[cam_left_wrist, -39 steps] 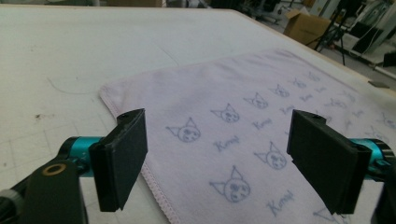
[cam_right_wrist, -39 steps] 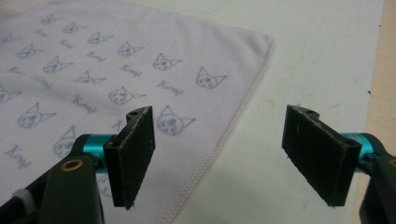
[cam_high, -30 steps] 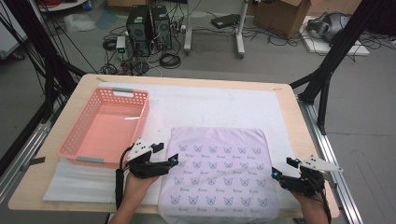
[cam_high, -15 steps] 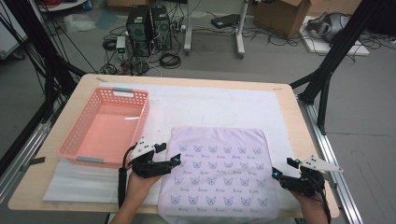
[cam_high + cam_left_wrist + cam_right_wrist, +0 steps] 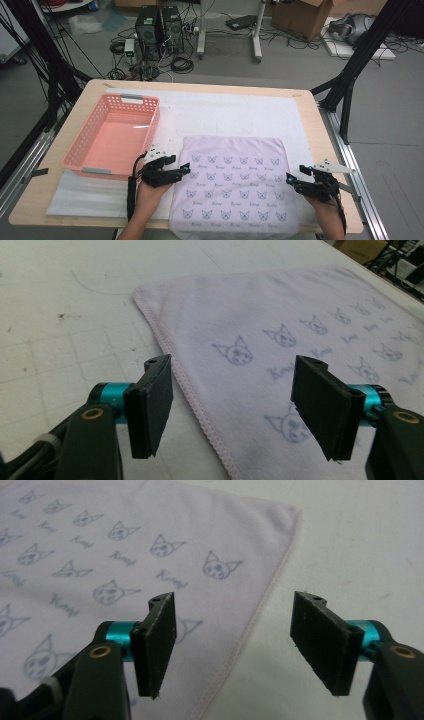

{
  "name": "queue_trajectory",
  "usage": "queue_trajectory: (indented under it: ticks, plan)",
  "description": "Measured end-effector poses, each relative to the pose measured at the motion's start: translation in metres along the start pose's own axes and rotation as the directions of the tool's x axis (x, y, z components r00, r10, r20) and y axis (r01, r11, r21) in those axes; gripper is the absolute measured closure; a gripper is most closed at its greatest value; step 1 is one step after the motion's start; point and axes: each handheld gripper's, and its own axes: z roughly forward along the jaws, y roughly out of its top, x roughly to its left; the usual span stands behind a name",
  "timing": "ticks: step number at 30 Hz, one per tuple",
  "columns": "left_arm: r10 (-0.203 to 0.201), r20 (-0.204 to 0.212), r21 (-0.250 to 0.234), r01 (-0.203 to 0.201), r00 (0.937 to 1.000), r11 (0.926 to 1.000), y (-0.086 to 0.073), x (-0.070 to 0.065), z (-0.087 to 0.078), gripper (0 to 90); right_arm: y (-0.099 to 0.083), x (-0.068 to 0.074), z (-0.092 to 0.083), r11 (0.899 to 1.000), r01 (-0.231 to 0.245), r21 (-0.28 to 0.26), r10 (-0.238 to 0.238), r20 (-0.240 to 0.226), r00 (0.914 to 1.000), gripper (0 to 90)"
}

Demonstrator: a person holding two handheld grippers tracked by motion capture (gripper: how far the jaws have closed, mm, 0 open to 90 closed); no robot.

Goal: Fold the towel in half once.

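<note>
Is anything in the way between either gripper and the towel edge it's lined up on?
Nothing visible. The left gripper straddles the towel hem, the right gripper the opposite hem. Both have just been closing, pads not yet pressing the cloth.

The scene is evenly and softly lit from overhead, and hard shadows are hardly cast anywhere on the tabletop (image 5: 320, 125). A pale sheen is picked up on the floor of the pink basket (image 5: 112, 137), toward 10 o'clock of the high view. That view is rendered rather soft and grainy, with fine detail smeared at the far clutter near 12 o'clock. In the left gripper view, the fingers (image 5: 150, 405) are held sharp while the towel (image 5: 280, 315) is blurred toward 2 o'clock. In the right gripper view, faint shadow is seen under the fingers (image 5: 157, 645), and the towel print is softened toward 10 o'clock.
</note>
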Motion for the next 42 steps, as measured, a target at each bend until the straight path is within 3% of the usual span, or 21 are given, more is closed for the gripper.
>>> queue_trajectory:
  ticks: [5,7,9,10,12,14,15,16,17,19,21,22,24,26,30,33,35,42]
  plan:
    - [-0.006,-0.026,0.07,0.007,0.9996,0.9975,0.006,0.001,0.011,38.0,0.012,-0.004,0.019,0.999,-0.023,0.041,0.022,0.024,0.9995,40.8]
    - [-0.003,-0.04,0.118,0.007,0.9992,0.993,0.008,0.0,0.019,38.7,0.016,-0.005,0.027,0.997,-0.031,0.072,0.028,0.044,0.9987,41.5]
    - [0.034,-0.069,0.137,-0.024,0.9971,0.9902,0.01,-0.004,0.023,42.4,0.018,-0.006,0.033,0.995,-0.035,0.092,0.03,0.057,0.998,41.7]
    - [0.051,-0.084,0.143,-0.039,0.9951,0.989,0.01,-0.006,0.024,43.9,0.019,-0.005,0.036,0.994,-0.041,0.104,0.036,0.058,0.9977,41.9]
    - [0.126,-0.14,0.158,-0.104,0.9821,0.9821,0.009,-0.009,0.024,56.1,0.02,-0.004,0.041,0.991,-0.036,0.13,0.029,0.06,0.9978,45.9]
    - [0.138,-0.159,0.156,-0.113,0.9777,0.9812,0.009,-0.01,0.024,65.8,0.02,0.0,0.044,0.989,0.001,0.146,-0.014,0.083,0.9964,48.3]
    - [0.131,-0.149,0.155,-0.108,0.98,0.982,0.009,-0.009,0.024,72.7,0.021,0.0,0.044,0.989,0.003,0.151,-0.017,0.087,0.9961,50.9]
    - [0.119,-0.128,0.151,-0.099,0.9845,0.9835,0.009,-0.009,0.024,80.0,0.021,0.0,0.044,0.988,0.005,0.153,-0.018,0.084,0.9963,58.9]
    - [0.121,-0.128,0.155,-0.1,0.9844,0.9828,0.009,-0.009,0.024,85.3,0.021,0.0,0.043,0.989,-0.002,0.151,-0.008,0.063,0.998,72.5]
    - [0.094,-0.118,0.154,-0.075,0.9886,0.9853,0.01,-0.007,0.024,86.7,0.022,0.001,0.043,0.987,-0.006,0.16,-0.001,0.039,0.9992,85.4]
    - [0.042,-0.114,0.145,-0.026,0.9926,0.9891,0.011,-0.004,0.024,87.4,0.024,0.003,0.043,0.984,0.005,0.177,-0.011,0.034,0.9994,86.9]
    - [0.053,-0.13,0.143,-0.034,0.9901,0.9891,0.014,-0.004,0.023,87.5,0.025,0.003,0.043,0.984,0.007,0.179,-0.014,0.038,0.9992,87.4]
    - [0.042,-0.139,0.109,-0.027,0.9894,0.9937,0.022,-0.005,0.022,87.7,0.027,-0.001,0.04,0.989,0.011,0.148,-0.02,0.063,0.9978,87.8]
    - [0.022,-0.138,0.058,-0.014,0.9901,0.9982,0.034,-0.006,0.019,87.7,0.031,-0.007,0.036,0.994,-0.016,0.11,0.008,0.078,0.9969,88.0]
    - [0.011,-0.149,0.003,-0.01,0.9889,0.9999,0.06,-0.007,0.02,87.7,0.042,-0.017,0.027,0.999,-0.031,0.04,0.026,0.125,0.9919,88.0]
    - [-0.026,-0.15,-0.029,0.022,0.9883,0.9994,0.073,-0.004,0.023,87.7,0.053,-0.024,0.02,0.998,-0.057,-0.031,0.061,0.115,0.9915,87.9]
    - [-0.042,-0.137,-0.043,0.037,0.9897,0.9984,0.073,-0.003,0.023,87.6,0.058,-0.027,0.019,0.996,-0.066,-0.055,0.072,0.102,0.9922,87.7]
    - [-0.027,-0.081,-0.037,0.025,0.9963,0.999,0.058,-0.005,0.01,87.1,0.046,-0.029,0.009,0.993,-0.086,-0.08,0.089,0.031,0.9956,86.7]
